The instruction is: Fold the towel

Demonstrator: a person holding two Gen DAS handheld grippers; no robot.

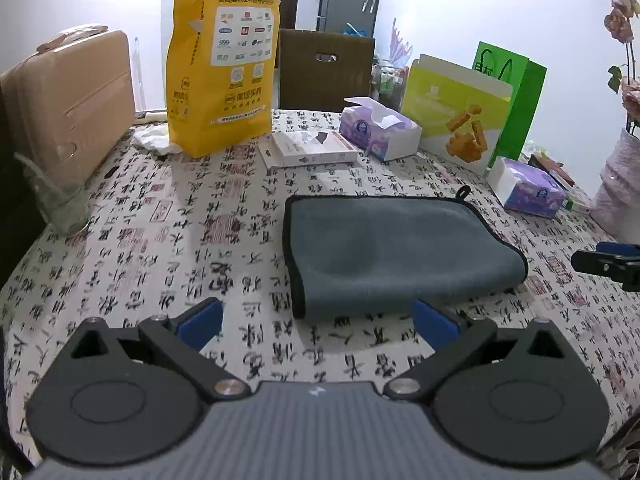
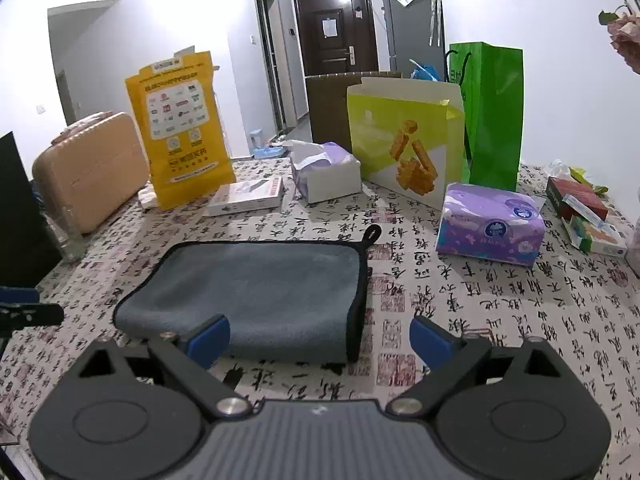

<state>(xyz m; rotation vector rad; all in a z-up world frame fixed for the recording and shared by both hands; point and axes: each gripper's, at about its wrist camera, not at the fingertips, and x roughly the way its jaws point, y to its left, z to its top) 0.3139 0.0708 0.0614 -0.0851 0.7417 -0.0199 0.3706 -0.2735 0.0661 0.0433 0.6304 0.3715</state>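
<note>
A grey towel (image 1: 392,248) with black trim lies folded over on the calligraphy-print tablecloth (image 1: 180,248); its hanging loop points to the far side. It also shows in the right wrist view (image 2: 264,292). My left gripper (image 1: 318,322) is open and empty, just short of the towel's near left corner. My right gripper (image 2: 320,338) is open and empty at the towel's near right corner, its left fingertip (image 2: 210,336) in front of the towel's near edge. The right gripper's tip shows at the right edge of the left wrist view (image 1: 608,264).
Along the far side stand a yellow bag (image 1: 224,68), a flat white box (image 1: 308,148), an open tissue pack (image 1: 380,128), a yellow-green box (image 1: 452,112) and a green bag (image 1: 516,100). A purple tissue pack (image 2: 490,230) lies right of the towel. A tan suitcase (image 1: 68,108) stands left.
</note>
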